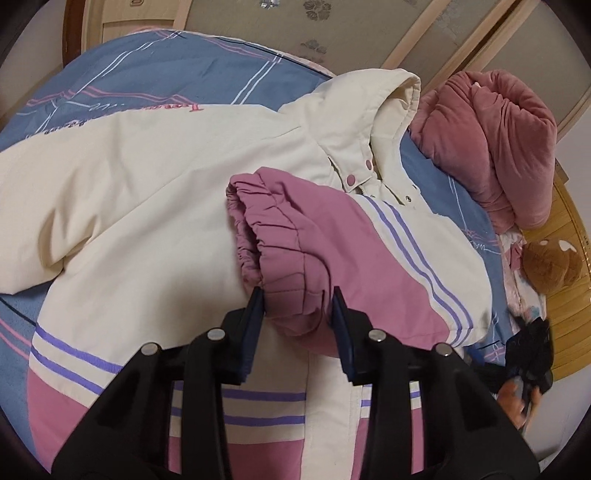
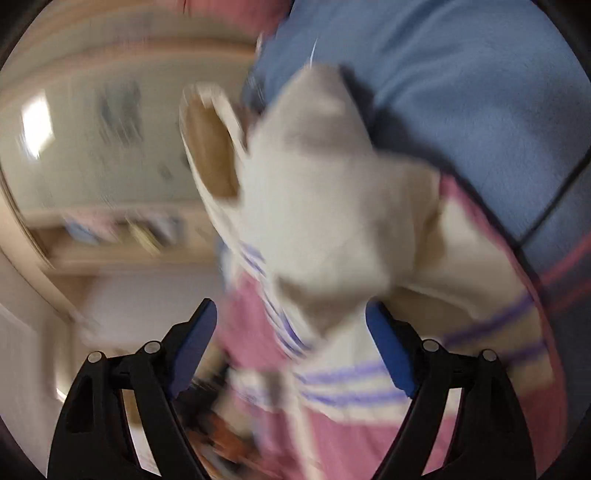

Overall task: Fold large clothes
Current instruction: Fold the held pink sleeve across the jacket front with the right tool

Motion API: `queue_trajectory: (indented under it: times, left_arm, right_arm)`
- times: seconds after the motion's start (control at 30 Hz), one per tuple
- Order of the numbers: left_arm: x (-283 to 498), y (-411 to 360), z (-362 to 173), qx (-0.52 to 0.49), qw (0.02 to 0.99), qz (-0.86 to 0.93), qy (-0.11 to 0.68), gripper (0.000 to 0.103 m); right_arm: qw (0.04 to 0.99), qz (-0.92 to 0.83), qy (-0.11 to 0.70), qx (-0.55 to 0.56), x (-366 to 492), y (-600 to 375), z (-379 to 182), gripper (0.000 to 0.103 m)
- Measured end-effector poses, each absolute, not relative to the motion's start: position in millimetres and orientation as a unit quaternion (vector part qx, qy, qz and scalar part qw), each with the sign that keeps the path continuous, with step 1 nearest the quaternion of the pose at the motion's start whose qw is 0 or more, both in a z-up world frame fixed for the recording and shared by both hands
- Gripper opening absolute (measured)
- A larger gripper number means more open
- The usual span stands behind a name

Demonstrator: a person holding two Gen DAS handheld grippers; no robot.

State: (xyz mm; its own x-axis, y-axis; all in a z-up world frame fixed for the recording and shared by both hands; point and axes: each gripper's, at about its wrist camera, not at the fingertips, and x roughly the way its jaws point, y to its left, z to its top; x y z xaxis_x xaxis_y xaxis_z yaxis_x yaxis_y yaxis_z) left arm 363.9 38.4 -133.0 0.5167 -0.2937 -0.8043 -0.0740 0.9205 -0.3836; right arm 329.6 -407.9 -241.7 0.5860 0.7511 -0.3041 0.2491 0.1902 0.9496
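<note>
Jacket [image 1: 147, 177] lies spread on the bed [image 1: 155, 74], its pink cuff [image 1: 284, 251] pinched by the left gripper [image 1: 298, 306] fingers, open bedding beyond its far edge; the blurred right-wrist view alone shows the right gripper [image 2: 291, 332] fingers spread.

Home bedroom, bed with blue plaid sheet [image 1: 147, 74], teddy bear [image 1: 550, 266], floral-panelled wardrobe doors [image 1: 314, 26]

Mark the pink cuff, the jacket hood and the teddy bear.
pink cuff [image 1: 280, 236]: left wrist view, on the gathered elastic end of the sleeve.
jacket hood [image 1: 384, 96]: left wrist view, on the cream outer shell.
teddy bear [image 1: 546, 266]: left wrist view, on the brown head at the bed edge.
</note>
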Motion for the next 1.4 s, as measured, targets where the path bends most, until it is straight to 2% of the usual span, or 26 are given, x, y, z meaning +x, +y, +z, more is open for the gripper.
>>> queue_trajectory:
  times: [0.1, 0.2, 0.27, 0.7, 0.8, 0.9, 1.07, 1.27, 1.4]
  left_arm:
    - [367, 35, -137, -0.185, 0.849, -0.064, 0.49, 0.036]
    - [373, 31, -145, -0.206, 0.839, -0.082, 0.497, 0.038]
    - [378, 23, -150, -0.194, 0.841, -0.074, 0.5, 0.038]
    - [392, 24, -168, -0.175, 0.851, -0.021, 0.494, 0.047]
    - [394, 22, -173, -0.158, 0.855, -0.007, 0.494, 0.048]
    - [395, 21, -176, -0.152, 0.857, -0.005, 0.492, 0.048]
    - [394, 27, -180, -0.162, 0.855, -0.009, 0.492, 0.054]
    - [392, 30, -184, -0.18, 0.856, -0.015, 0.485, 0.055]
    - [396, 33, -185, -0.184, 0.854, -0.019, 0.486, 0.056]
  right_arm:
    - [0.646, 0.179, 0.34, 0.66, 332, -431, -250, 0.083]
    - [0.681, 0.136, 0.303, 0.653, 322, -449, -247, 0.071]
    - [0.708, 0.129, 0.291, 0.631, 317, -452, -239, 0.07]
    - [0.77, 0.138, 0.363, 0.507, 330, -432, -244, 0.069]
    - [0.786, 0.139, 0.4, 0.45, 338, -417, -243, 0.069]
    - [0.791, 0.152, 0.422, 0.415, 330, -408, -232, 0.072]
    - [0.788, 0.166, 0.468, 0.365, 302, -398, -206, 0.072]
    - [0.857, 0.17, 0.395, 0.284, 301, -381, -154, 0.072]
    - [0.877, 0.14, 0.405, 0.219, 348, -368, -160, 0.072]
